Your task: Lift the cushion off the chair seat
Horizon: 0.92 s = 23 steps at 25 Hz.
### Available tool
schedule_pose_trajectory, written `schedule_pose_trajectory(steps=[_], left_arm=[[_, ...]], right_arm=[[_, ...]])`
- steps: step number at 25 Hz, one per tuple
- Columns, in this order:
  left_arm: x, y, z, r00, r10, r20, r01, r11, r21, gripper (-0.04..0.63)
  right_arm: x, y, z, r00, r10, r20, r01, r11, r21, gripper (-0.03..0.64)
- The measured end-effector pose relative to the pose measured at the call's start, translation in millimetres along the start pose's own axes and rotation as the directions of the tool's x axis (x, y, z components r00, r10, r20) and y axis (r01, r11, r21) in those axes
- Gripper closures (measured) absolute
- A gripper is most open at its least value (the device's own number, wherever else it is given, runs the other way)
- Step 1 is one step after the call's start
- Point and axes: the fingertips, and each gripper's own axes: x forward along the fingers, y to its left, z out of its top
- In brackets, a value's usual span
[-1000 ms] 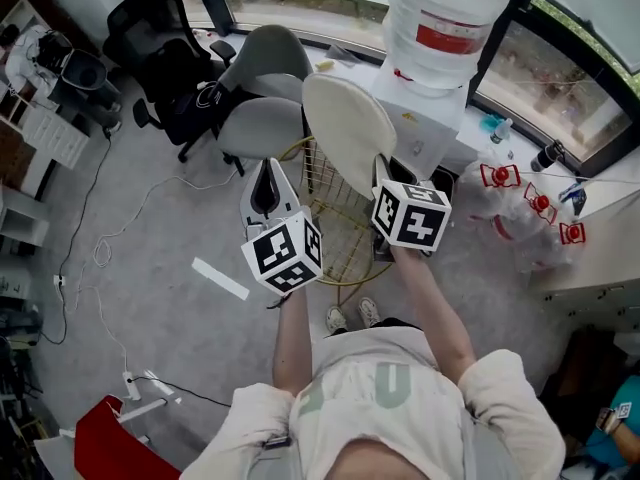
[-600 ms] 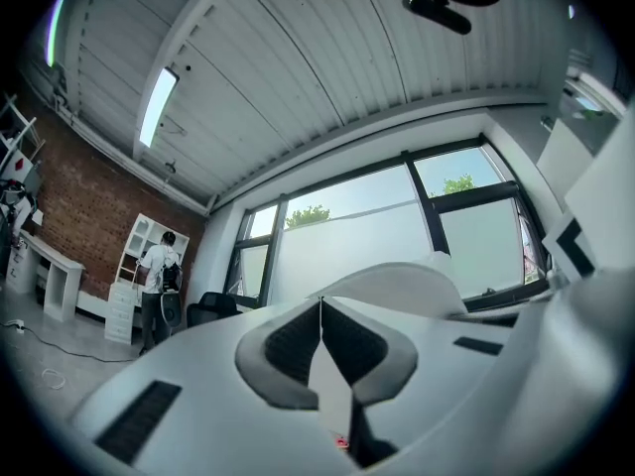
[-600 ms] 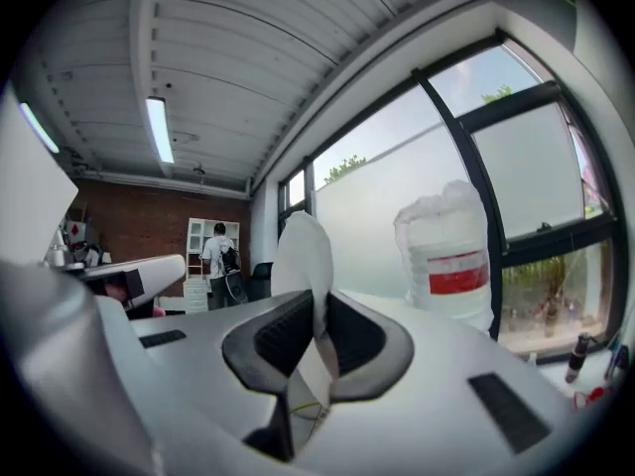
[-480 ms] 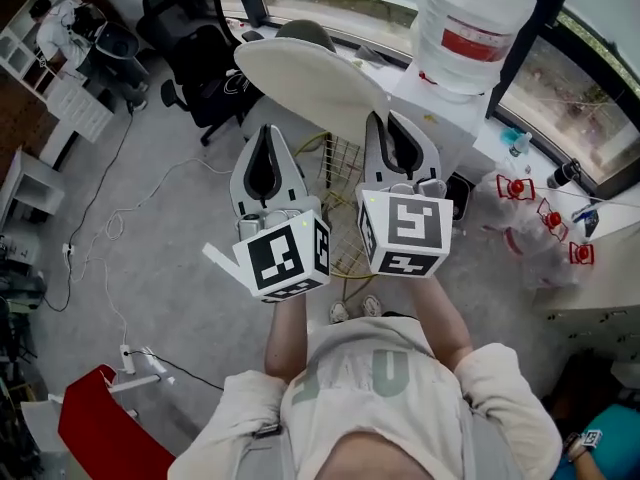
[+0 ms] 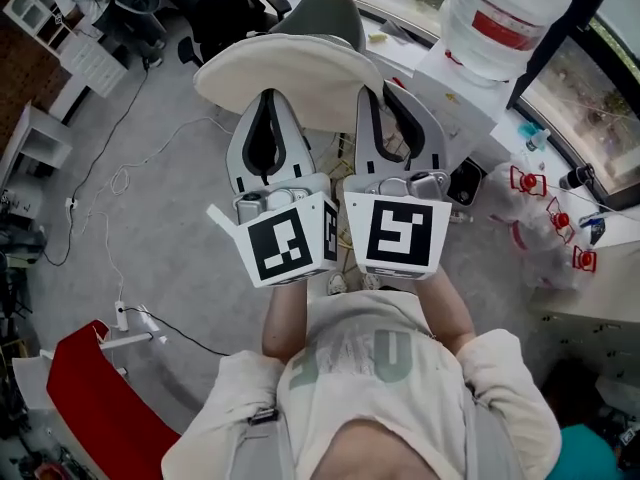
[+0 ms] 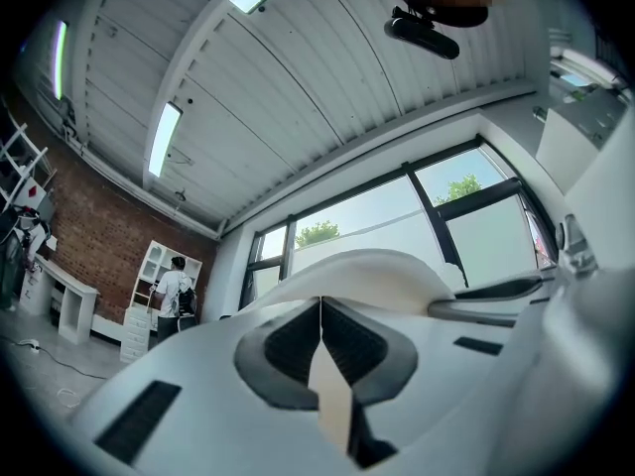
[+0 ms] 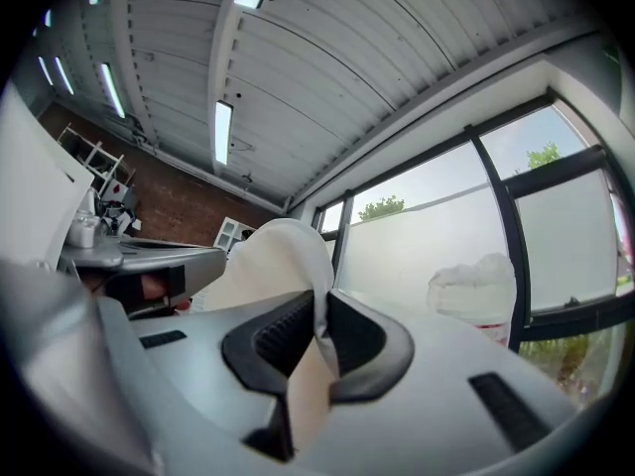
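left gripper [image 6: 319,310]: jaws pinched together on cushion [image 5: 290,68] edge | right gripper [image 7: 316,330]: jaws nearly closed, gripping same cushion | cushion: spreads out beyond both sets of fingertips

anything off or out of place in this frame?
Nothing damaged or spilled. The cushion hangs in the air, pinched at its near edge by the left gripper and right gripper, its fabric bunched between the right fingers. Only untidy bit: a loose cable trailing across the floor at left.
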Motion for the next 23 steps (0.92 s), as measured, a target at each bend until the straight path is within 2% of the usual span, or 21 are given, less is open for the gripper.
schedule_pose_trajectory(steps=[9,23], left_arm=[[-10,6,8,1.0,0.025,0.018,-0.026,0.999,0.025,0.58],[-2,-7,3,1.0,-0.002,0.01,0.002,1.0,0.032,0.58]], right_arm=[[-5,5,5,1.0,-0.002,0.02,0.002,1.0,-0.014,0.569],[-6,-22,-4,0.998,-0.07,0.006,0.07,0.997,-0.016,0.569]])
